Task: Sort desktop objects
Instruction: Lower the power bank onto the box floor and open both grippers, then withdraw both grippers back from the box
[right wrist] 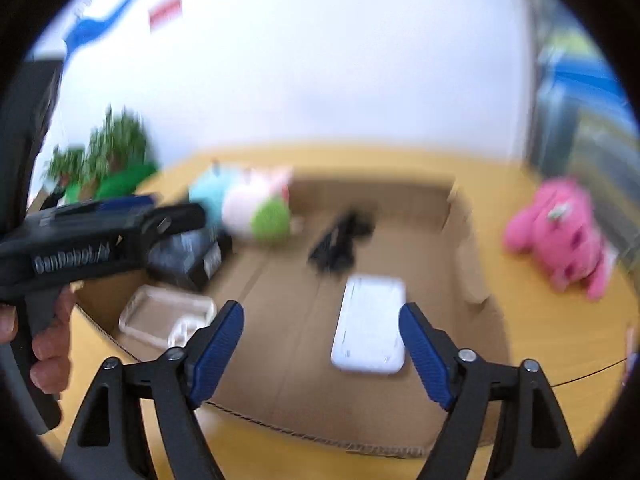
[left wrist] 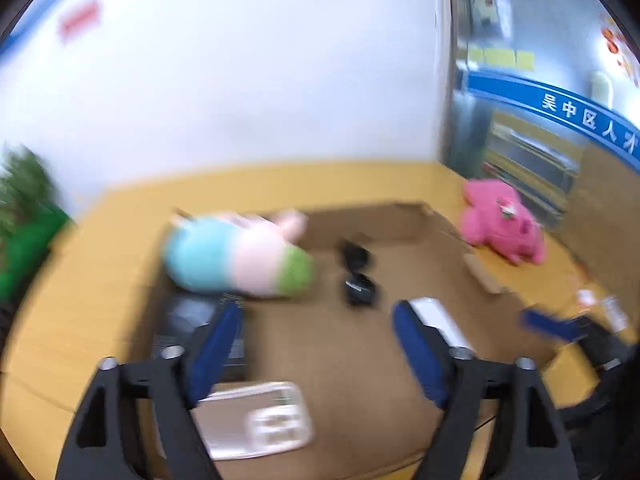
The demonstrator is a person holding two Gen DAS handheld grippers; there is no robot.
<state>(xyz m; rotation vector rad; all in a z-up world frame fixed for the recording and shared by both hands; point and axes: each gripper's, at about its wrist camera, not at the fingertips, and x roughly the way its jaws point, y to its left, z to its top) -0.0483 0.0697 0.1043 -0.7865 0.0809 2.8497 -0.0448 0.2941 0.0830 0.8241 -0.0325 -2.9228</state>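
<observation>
A shallow cardboard box (left wrist: 360, 220) (right wrist: 380, 196) lies on the yellow table. In it are a blue, pink and green plush toy (left wrist: 236, 258) (right wrist: 248, 204), a small black item (left wrist: 358, 276) (right wrist: 340, 244), a white flat device (right wrist: 370, 324) (left wrist: 438, 318), a clear phone case (left wrist: 256, 420) (right wrist: 168, 316) and a dark carton (right wrist: 188, 256) (left wrist: 188, 316). My left gripper (left wrist: 316, 312) hangs open above the box floor, holding nothing. My right gripper (right wrist: 322, 309) is open too, over the box's near part beside the white device. Both views are blurred.
A pink plush toy (left wrist: 500, 224) (right wrist: 560, 232) lies on the table right of the box. A green plant (left wrist: 24, 208) (right wrist: 108, 160) stands at the far left. A white wall runs behind the table. A hand (right wrist: 48, 340) holds the left gripper's handle.
</observation>
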